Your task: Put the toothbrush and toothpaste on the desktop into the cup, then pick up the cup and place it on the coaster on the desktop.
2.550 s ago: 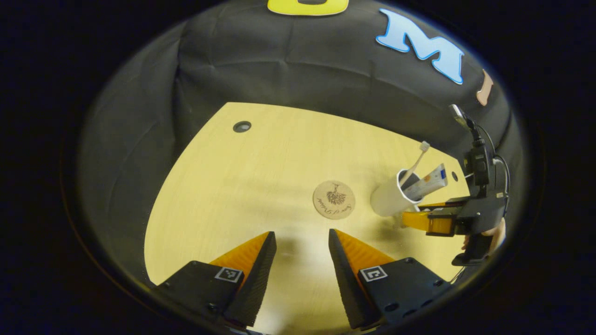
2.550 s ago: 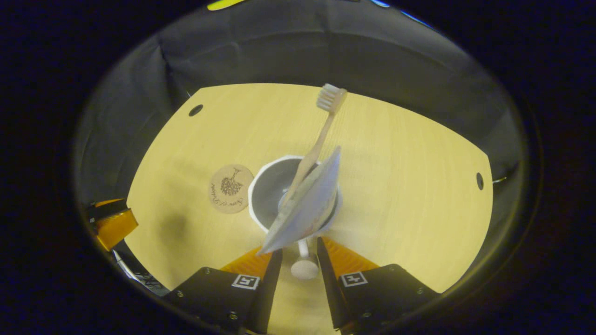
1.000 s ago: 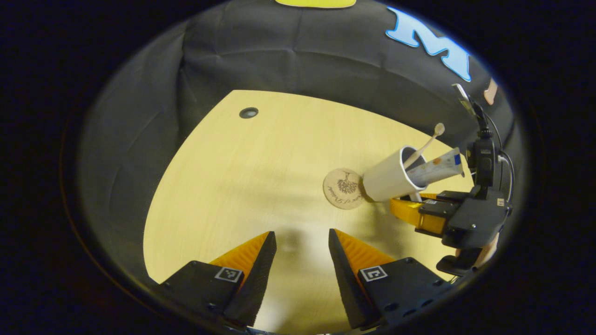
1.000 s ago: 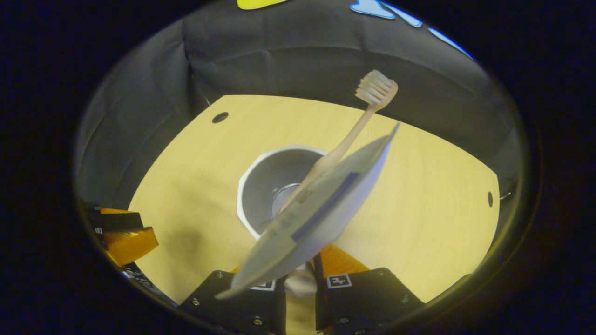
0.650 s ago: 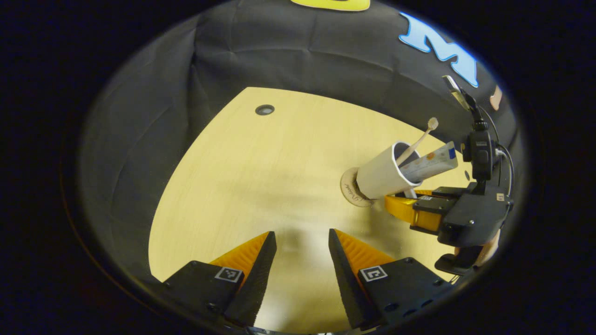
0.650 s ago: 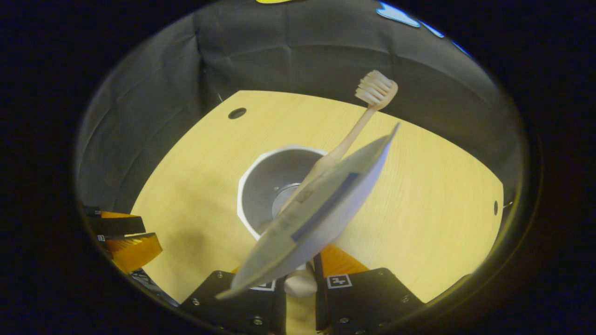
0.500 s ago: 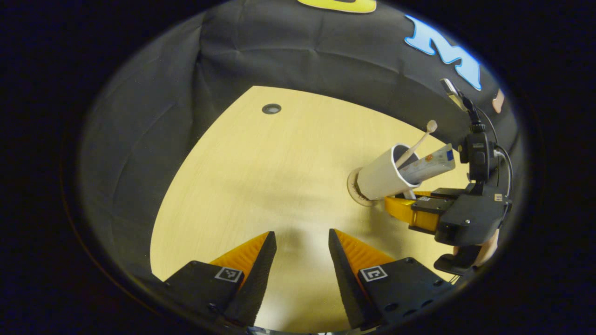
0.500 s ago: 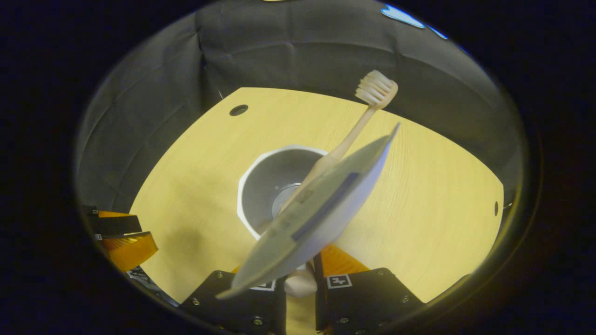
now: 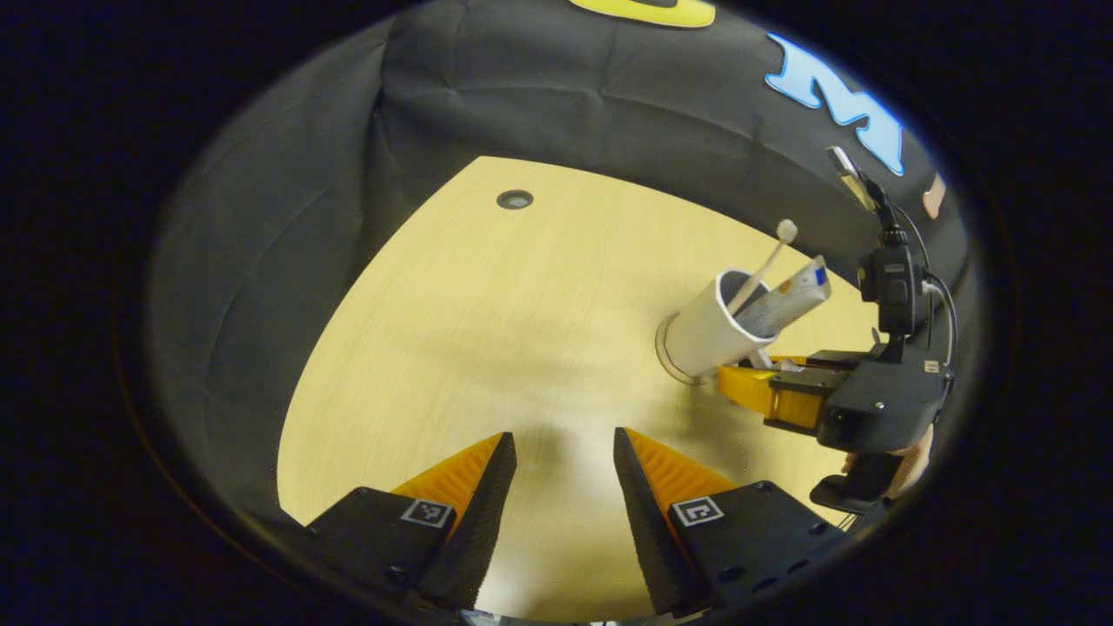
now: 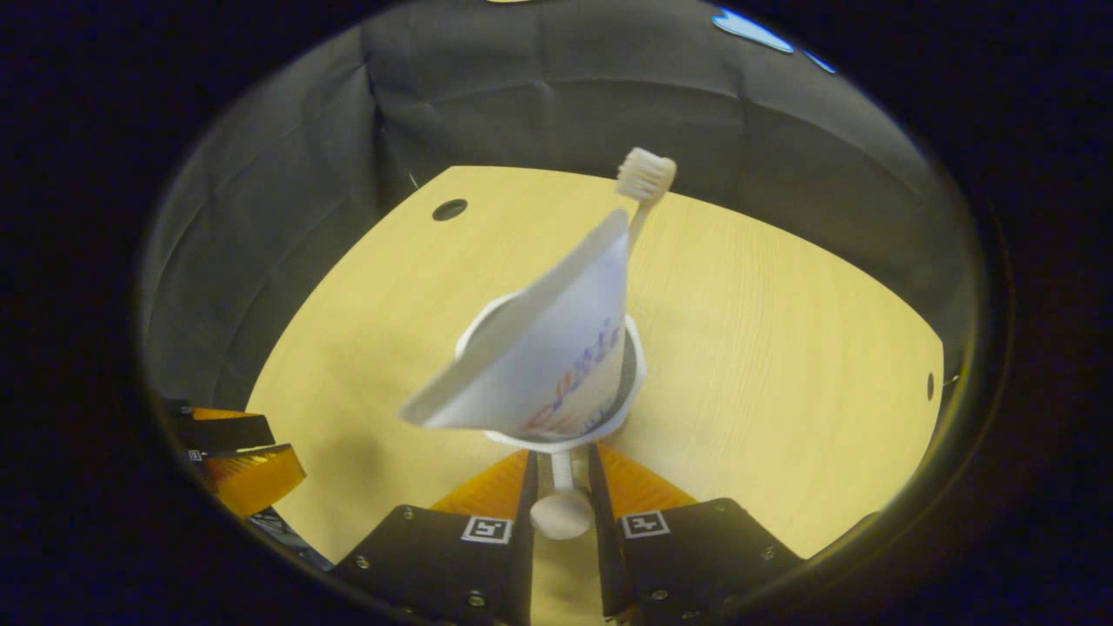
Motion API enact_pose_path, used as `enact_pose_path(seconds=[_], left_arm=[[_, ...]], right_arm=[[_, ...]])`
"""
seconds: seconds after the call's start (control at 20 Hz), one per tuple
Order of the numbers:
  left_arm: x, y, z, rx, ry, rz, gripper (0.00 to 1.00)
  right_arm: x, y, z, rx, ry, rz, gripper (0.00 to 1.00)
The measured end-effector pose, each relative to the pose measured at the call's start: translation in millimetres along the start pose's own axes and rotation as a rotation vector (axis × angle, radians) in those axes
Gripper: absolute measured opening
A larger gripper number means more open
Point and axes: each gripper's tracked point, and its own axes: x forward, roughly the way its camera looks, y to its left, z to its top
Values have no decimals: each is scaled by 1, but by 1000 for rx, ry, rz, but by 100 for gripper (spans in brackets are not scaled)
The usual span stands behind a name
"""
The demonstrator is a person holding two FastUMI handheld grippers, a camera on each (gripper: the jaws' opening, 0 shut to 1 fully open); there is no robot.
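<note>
— Orange fingers on your right gripper [image 10: 563, 487] sit close together, one on each side of the cup's little handle [image 10: 562, 509]. They squeeze it, so you are holding the white cup [image 10: 630, 382] by that handle.

— Where is the cup?

— Right in front of those fingers. In the left gripper view, the cup [image 9: 706, 329] sits on the round coaster [image 9: 668, 348], and just a thin edge of the coaster peeks out under it. I cannot tell if the cup rests flat on it.

— What is inside the cup?

— Your toothbrush [image 10: 644, 178] and your toothpaste [image 10: 543, 365]. The toothpaste leans toward you and hides most of the cup's mouth. The brush head pokes up behind it.

— And my other gripper?

— Your left gripper [image 9: 563, 487] has its fingers apart, with nothing between them. It hangs over the bare yellow desktop [image 9: 487, 330], well away from the cup. From there you can see your right gripper [image 9: 765, 391] just beside the cup, with a bit of your hand [image 9: 909, 452] under it.
</note>
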Motion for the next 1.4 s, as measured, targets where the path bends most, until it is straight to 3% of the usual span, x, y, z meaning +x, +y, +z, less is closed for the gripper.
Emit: enact_pose_path(seconds=[0.25, 0.3, 0.55, 0.7, 1.1, 1.4], left_arm=[[4, 2, 6, 14, -12, -2, 77], [3, 0, 8, 18, -16, -5, 82], [-4, -17, 11, 43, -48, -29, 72], [-20, -30, 19, 70, -91, -41, 77], [-85, -82, 66, 187, -342, -126, 76], [-171, -132, 95, 273, -580, -201, 76]], right_arm=[[-10, 3, 9, 12, -26, 8, 30], [-14, 3, 12, 16, -38, 10, 30], [-38, 0, 24, 9, -105, 4, 30], [-61, -1, 26, 0, -157, -9, 30], [-178, -11, 44, 97, -403, -55, 30], [-285, -28, 48, 160, -604, -109, 30]])
